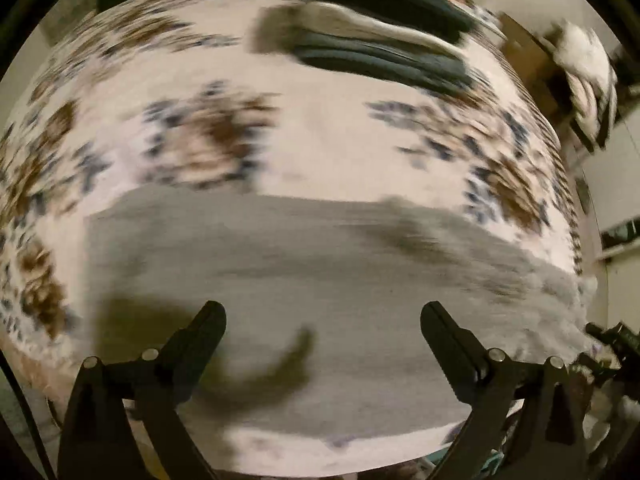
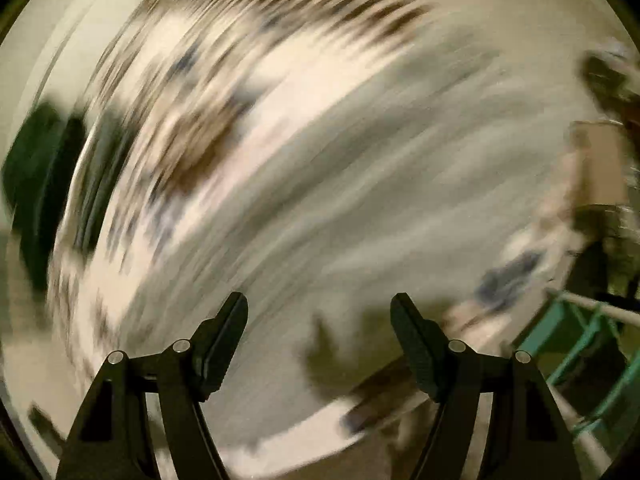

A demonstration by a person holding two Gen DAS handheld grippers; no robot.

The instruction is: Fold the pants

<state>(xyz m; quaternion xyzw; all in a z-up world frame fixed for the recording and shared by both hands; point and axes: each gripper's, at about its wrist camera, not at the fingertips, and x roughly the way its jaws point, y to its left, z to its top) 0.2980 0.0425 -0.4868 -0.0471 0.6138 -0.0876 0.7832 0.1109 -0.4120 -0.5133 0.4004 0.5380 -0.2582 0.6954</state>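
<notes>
Grey pants (image 1: 304, 272) lie flat as a wide folded band on a bed with a flowered cover (image 1: 320, 136). My left gripper (image 1: 323, 312) hangs above the grey cloth with its jaws wide apart, open and empty; its shadow falls on the cloth. The right wrist view is heavily smeared by motion. In it the grey pants (image 2: 380, 184) run as a pale streaked field across the middle. My right gripper (image 2: 319, 308) is open above that cloth, and nothing sits between its fingers.
A stack of folded dark and light garments (image 1: 380, 36) lies at the far side of the bed. Brown furniture with white items (image 1: 576, 68) stands at the upper right. A teal and white frame (image 2: 580, 340) stands beside the bed at the right.
</notes>
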